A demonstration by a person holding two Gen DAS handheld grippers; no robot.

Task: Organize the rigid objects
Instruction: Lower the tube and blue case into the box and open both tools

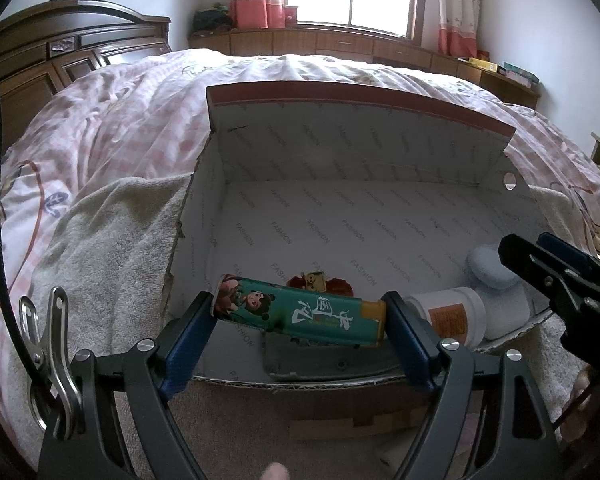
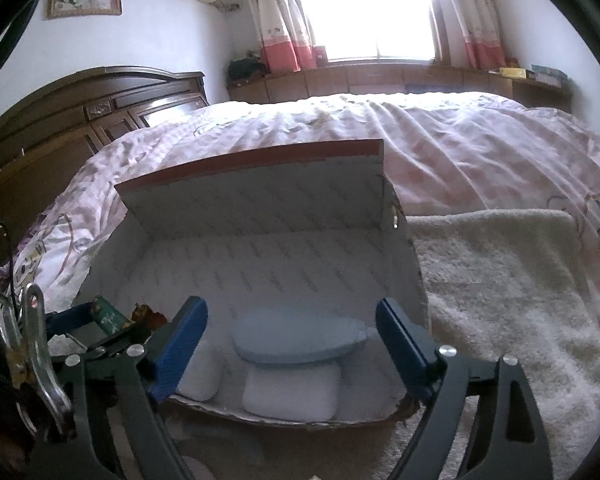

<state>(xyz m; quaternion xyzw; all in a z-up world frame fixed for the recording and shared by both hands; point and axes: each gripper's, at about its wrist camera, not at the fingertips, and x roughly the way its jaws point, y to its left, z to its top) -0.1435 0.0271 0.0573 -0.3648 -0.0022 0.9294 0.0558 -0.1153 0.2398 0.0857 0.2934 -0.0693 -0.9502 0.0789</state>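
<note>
My left gripper (image 1: 300, 322) is shut end to end on a green tin (image 1: 296, 312) printed with a cartoon girl. It holds the tin just inside the front wall of an open cardboard box (image 1: 340, 152). In the box lie a red trinket (image 1: 320, 284), a white jar (image 1: 452, 316) on its side, a grey flat item (image 1: 320, 364) under the tin, and a pale blue piece (image 1: 492, 268). My right gripper (image 2: 292, 346) stands open at the box's right end, and its pads do not touch the pale blue oval piece (image 2: 300, 340) between them. That piece rests on a white block (image 2: 292, 396).
The box (image 2: 260, 208) sits on a beige towel (image 2: 500, 300) spread over a pink quilted bed (image 1: 120, 120). Its lid stands upright at the back. A dark wooden headboard (image 1: 60, 56) is at the left, and low cabinets (image 1: 340, 42) run under the window.
</note>
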